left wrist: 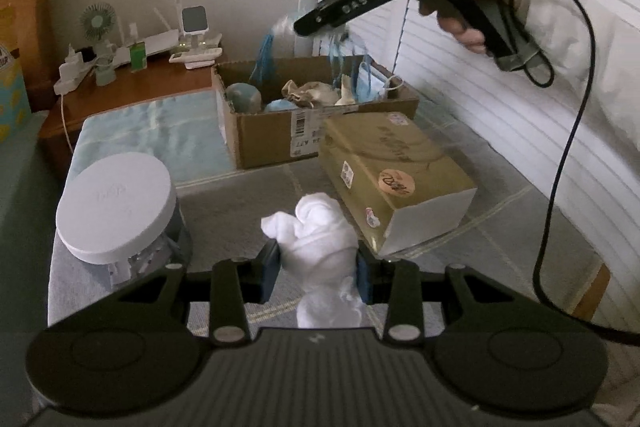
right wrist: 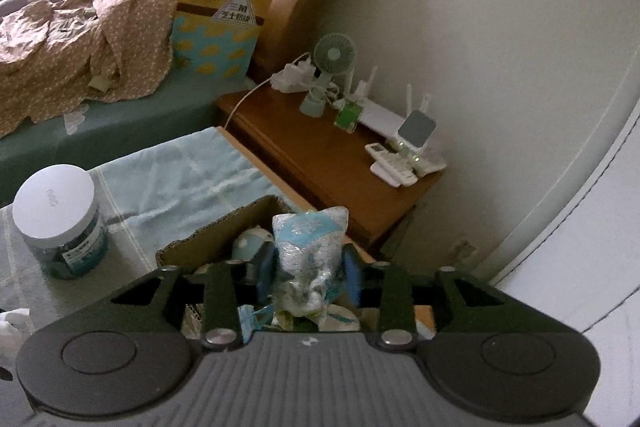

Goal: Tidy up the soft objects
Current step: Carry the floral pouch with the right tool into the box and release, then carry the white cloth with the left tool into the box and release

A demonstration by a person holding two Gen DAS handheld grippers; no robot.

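My left gripper (left wrist: 318, 261) is shut on a bunched white cloth (left wrist: 316, 227), held low over the grey checked cover. An open cardboard box (left wrist: 264, 131) beyond it holds face masks, socks and other soft items. A hand carries my right gripper (left wrist: 304, 25) above that box. In the right wrist view, a blue and white plastic packet (right wrist: 310, 239) stands between the blue pads of the right gripper (right wrist: 308, 271), over the box (right wrist: 216, 235). The jaws stand apart and I see no firm pinch on the packet.
A jar with a white lid (left wrist: 116, 207) stands left of the cloth. A gold carton (left wrist: 400, 171) lies right of the cardboard box. Behind is a wooden nightstand (right wrist: 320, 155) with a fan and small devices. Brown clothing (right wrist: 80, 47) lies on the bed; a white louvered door (left wrist: 480, 107) is right.
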